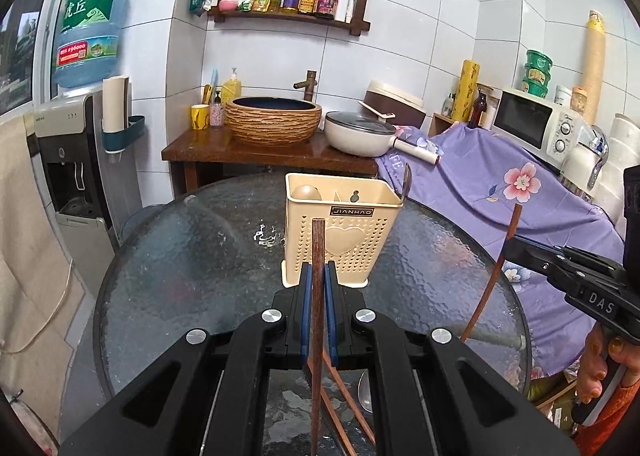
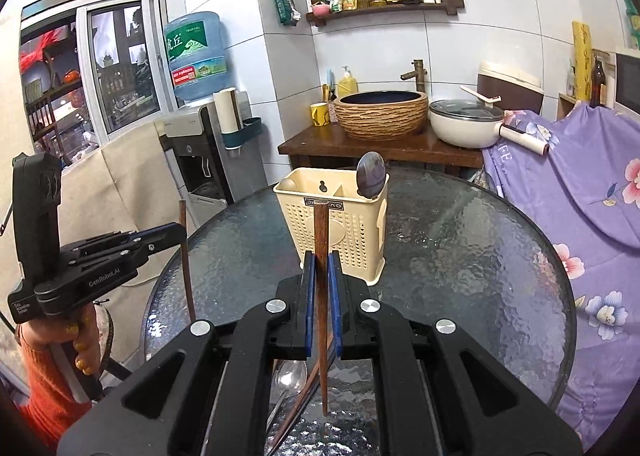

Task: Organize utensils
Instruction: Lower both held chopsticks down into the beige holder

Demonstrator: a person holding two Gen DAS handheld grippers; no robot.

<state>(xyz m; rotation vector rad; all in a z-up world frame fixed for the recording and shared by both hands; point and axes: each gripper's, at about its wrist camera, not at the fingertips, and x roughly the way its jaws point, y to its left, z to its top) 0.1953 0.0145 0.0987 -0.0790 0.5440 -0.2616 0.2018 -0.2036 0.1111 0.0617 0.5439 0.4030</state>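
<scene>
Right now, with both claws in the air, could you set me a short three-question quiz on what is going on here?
1. True or false: each claw grips one dark wooden chopstick.
2. What already stands in the cream perforated plastic utensil holder? A) a spoon B) a knife C) nothing
3. What still lies on the round textured glass table below the claws?

Key:
1. True: the left claw is shut on one chopstick, the right claw on another.
2. A, the metal spoon.
3. A steel spoon and more chopsticks.
</scene>
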